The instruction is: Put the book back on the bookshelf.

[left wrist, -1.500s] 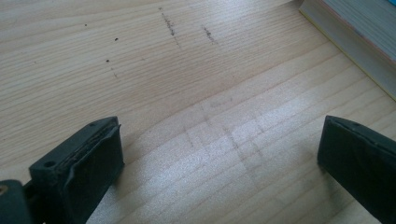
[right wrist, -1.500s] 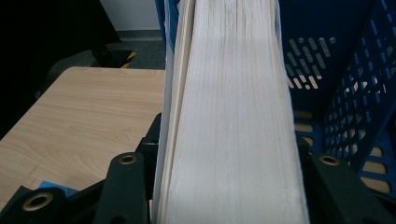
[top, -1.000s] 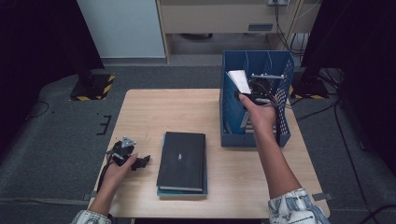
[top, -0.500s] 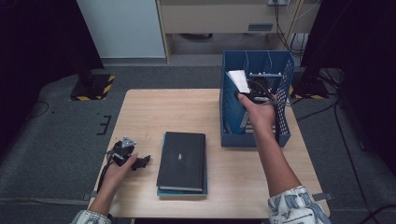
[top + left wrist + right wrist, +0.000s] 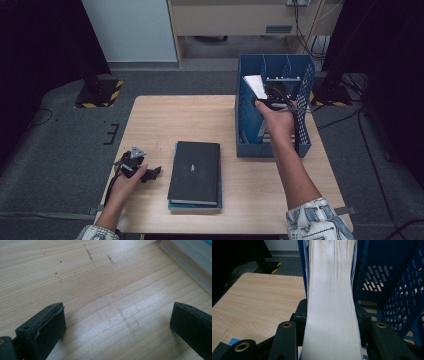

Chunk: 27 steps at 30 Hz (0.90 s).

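The right gripper (image 5: pixel 268 101) holds a book (image 5: pixel 332 302) upright inside the blue bin (image 5: pixel 245 120) at the far right of the wooden surface (image 5: pixel 200 115). Its jaws have just been closing and now clamp the book's pages. The left gripper (image 5: pixel 134 162) rests on the surface, jaws apart, just beside a black book (image 5: pixel 195 170) lying flat.

Book's (image 5: pixel 332 302) cover hidden; top edge cut off.

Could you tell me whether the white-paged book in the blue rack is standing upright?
Roughly upright: white-paged book stands on edge inside blue plastic rack.
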Available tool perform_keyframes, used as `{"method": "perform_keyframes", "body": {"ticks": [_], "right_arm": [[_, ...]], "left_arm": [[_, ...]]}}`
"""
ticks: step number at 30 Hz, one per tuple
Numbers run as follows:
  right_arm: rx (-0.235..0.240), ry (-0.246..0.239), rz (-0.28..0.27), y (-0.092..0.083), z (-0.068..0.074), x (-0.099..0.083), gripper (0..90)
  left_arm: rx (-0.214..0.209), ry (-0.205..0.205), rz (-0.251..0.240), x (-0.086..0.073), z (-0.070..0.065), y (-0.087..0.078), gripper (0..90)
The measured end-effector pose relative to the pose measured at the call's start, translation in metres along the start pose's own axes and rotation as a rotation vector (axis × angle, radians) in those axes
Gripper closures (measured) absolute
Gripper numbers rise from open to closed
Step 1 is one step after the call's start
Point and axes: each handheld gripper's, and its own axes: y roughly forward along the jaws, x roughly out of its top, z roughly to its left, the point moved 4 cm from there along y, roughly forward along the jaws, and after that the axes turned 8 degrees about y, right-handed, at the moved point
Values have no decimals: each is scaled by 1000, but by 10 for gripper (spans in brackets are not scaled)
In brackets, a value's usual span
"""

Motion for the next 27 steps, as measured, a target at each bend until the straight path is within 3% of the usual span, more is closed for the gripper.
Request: {"method": "perform_keyframes", "body": {"ticks": [13,27], "right_arm": [[-9,18,-35,1,0,2,605],[-41,40,-78,15,3,20,606]], "left_arm": [[-1,1,-1,0,0,0,0],[-3,4,-1,0,0,0,0]]}}
